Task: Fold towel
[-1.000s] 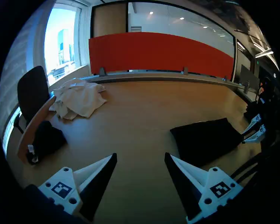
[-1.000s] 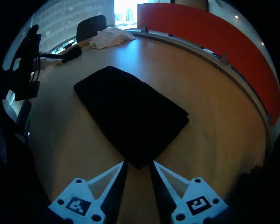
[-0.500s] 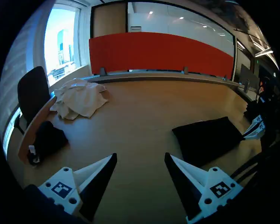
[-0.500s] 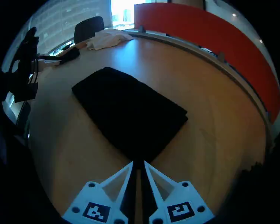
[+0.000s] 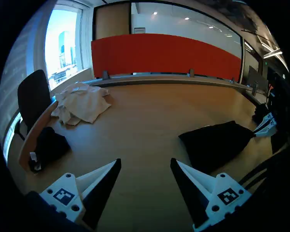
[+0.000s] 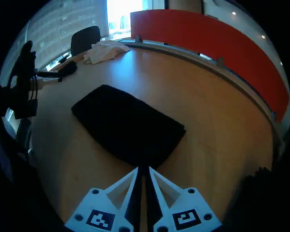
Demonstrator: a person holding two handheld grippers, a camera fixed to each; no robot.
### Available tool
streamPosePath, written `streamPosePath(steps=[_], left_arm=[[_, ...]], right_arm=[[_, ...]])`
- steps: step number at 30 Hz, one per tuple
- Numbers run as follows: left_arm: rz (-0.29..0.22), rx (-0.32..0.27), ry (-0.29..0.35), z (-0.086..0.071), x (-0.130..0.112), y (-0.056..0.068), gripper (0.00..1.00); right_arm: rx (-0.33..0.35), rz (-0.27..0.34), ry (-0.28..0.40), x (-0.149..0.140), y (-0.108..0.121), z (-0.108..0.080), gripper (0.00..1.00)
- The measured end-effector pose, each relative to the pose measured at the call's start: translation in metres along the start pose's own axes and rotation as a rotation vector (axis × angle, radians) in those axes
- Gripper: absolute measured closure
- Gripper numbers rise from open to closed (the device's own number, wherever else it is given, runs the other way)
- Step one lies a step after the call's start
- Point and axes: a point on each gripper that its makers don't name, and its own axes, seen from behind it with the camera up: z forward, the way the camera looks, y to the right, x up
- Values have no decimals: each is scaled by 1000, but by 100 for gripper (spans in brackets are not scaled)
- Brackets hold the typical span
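Wooden surface [image 5: 145,112] curves across an office room. At its far edge it is bounded by a red partition [image 5: 164,54], and a bright window [image 5: 62,46] is seen at the far left. An office chair [image 5: 33,96] is placed at the left rim of the surface. A heap of pale cloth [image 5: 83,102] is laid on the far left part of the surface, and a dark bundle [image 5: 48,147] is seen nearer on the left rim.

The black towel [image 6: 125,125] is spread on the surface in the right gripper view, well apart from the pale cloth. Its near corner is pinched between the fingers of the right tool [image 6: 144,170], which are pressed nearly together with only a thin gap.

In the left gripper view the towel is located at the right, and one corner is drawn to a point at the right tool, slightly raised off the surface.

The fingers of the left tool [image 5: 145,160] are held wide apart over bare wood, with nothing between them. The towel lies just beside the right finger.
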Motion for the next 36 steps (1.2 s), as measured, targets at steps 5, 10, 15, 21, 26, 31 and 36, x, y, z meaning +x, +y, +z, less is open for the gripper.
streamPosePath(steps=[5, 10, 15, 21, 26, 31, 36], left_arm=[[2, 0, -1, 0, -1, 0, 6], [3, 1, -1, -1, 0, -1, 6], [4, 1, 1, -1, 1, -2, 6], [4, 1, 4, -1, 3, -2, 6], [5, -1, 5, -1, 4, 0, 6], [2, -2, 6, 0, 4, 2, 6], [3, -5, 6, 0, 4, 3, 6]], right_arm=[[-5, -8, 43, 22, -1, -9, 95], [-2, -18, 83, 44, -4, -18, 95], [-1, -30, 116, 65, -6, -26, 95], [0, -50, 149, 88, -9, -33, 95], [12, -73, 170, 105, -15, -38, 95], [24, -97, 178, 116, -21, -40, 95], [32, -111, 176, 121, -24, -39, 95]])
